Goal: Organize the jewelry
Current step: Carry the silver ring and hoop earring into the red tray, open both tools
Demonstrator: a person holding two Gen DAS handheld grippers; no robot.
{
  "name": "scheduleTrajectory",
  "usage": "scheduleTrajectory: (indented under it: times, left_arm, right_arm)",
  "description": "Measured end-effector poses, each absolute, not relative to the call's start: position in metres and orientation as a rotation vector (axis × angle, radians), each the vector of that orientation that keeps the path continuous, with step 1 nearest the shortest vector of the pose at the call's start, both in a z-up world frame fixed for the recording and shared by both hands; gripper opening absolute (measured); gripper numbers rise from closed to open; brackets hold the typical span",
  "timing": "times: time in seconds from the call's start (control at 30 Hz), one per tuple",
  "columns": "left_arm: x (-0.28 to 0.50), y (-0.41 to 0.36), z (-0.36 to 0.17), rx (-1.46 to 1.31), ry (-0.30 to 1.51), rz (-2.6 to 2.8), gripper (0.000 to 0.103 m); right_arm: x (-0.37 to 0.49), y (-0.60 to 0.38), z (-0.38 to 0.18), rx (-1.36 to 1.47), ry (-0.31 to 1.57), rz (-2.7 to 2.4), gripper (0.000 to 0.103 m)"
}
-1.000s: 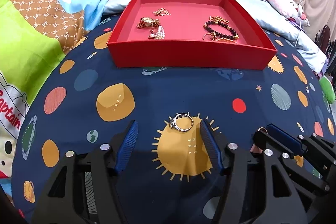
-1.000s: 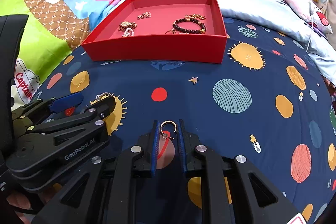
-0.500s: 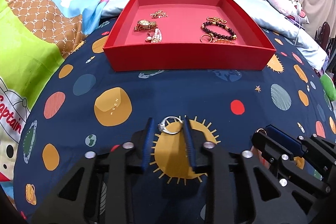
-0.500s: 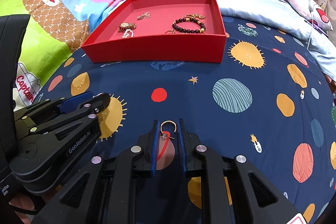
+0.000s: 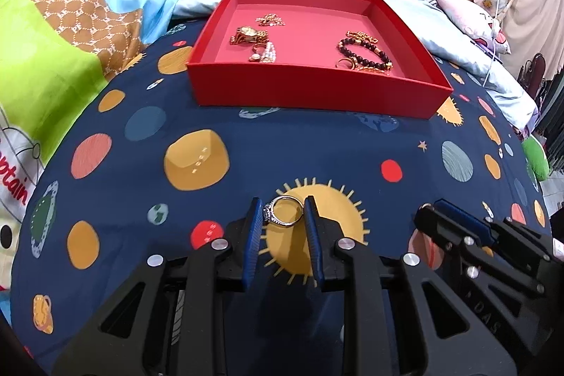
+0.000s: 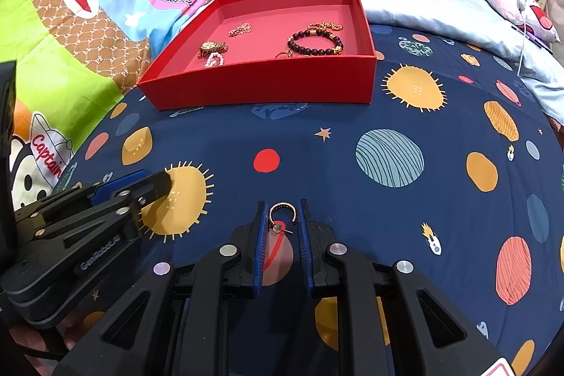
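Left gripper (image 5: pixel 283 212) pinches the ring (image 5: pixel 284 216), right gripper (image 6: pixel 281 217) pinches the earring (image 6: pixel 282 215); either may slip before the tray (image 5: pixel 317 90) at 12 o'clock

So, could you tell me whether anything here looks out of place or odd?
Nothing stands out. The left gripper is shut on a silver ring, the right gripper on a gold hoop earring; other jewelry lies in the red tray.
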State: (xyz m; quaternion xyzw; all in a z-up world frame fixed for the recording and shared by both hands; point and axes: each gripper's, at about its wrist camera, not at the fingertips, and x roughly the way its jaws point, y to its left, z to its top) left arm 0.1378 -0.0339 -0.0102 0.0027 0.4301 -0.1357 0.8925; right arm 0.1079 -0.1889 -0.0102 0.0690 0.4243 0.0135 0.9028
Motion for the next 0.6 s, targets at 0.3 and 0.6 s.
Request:
scheduleTrajectory:
  times: [0.3, 0.6]
  left_arm:
    - [0.126, -0.017, 0.000, -0.018, 0.886, -0.274, 0.023]
    - [0.116, -0.010, 0.012, -0.026, 0.868, -0.270, 0.023]
  right_arm:
    - [0.103, -0.191, -0.008, 0.152, 0.869, 0.012, 0.016]
    - [0.092, -0.186, -0.005, 0.146, 0.869, 0.014, 0.016]
